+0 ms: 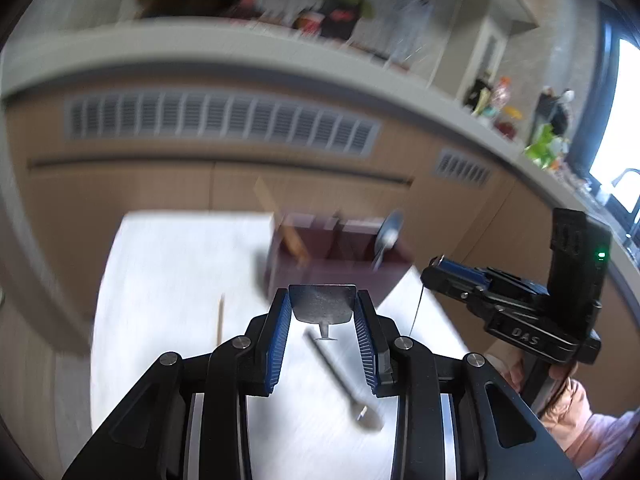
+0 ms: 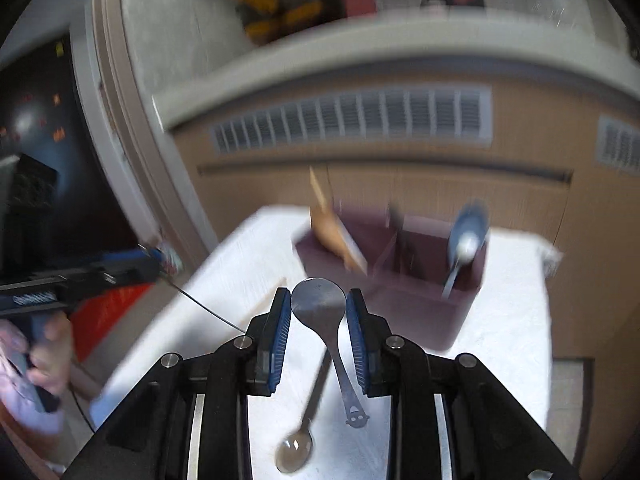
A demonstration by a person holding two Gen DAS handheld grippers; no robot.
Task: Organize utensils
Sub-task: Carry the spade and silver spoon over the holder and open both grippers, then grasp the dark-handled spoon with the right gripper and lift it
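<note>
My left gripper [image 1: 322, 300] is shut on the broad head of a flat metal utensil [image 1: 322, 306], held above the white table [image 1: 168, 280]. My right gripper [image 2: 318, 300] is shut on the bowl of a metal spoon [image 2: 320, 304]; its handle hangs down toward the camera. Beyond both stands a maroon utensil holder [image 1: 340, 272] [image 2: 416, 304], holding a wooden spatula [image 2: 332, 232] on its left and a metal spoon [image 2: 466, 240] on its right. A loose spoon [image 1: 344, 380] [image 2: 298, 448] lies on the table under the grippers. Each gripper appears side-on in the other's view: right gripper [image 1: 434, 266], left gripper [image 2: 168, 258].
A thin wooden stick [image 1: 220, 320] lies on the table left of the holder. Behind the table runs a tan cabinet front with vent grilles [image 1: 224, 120] under a cluttered counter [image 1: 240, 44]. A person's hand [image 2: 48, 360] grips the left handle. Both views are blurred.
</note>
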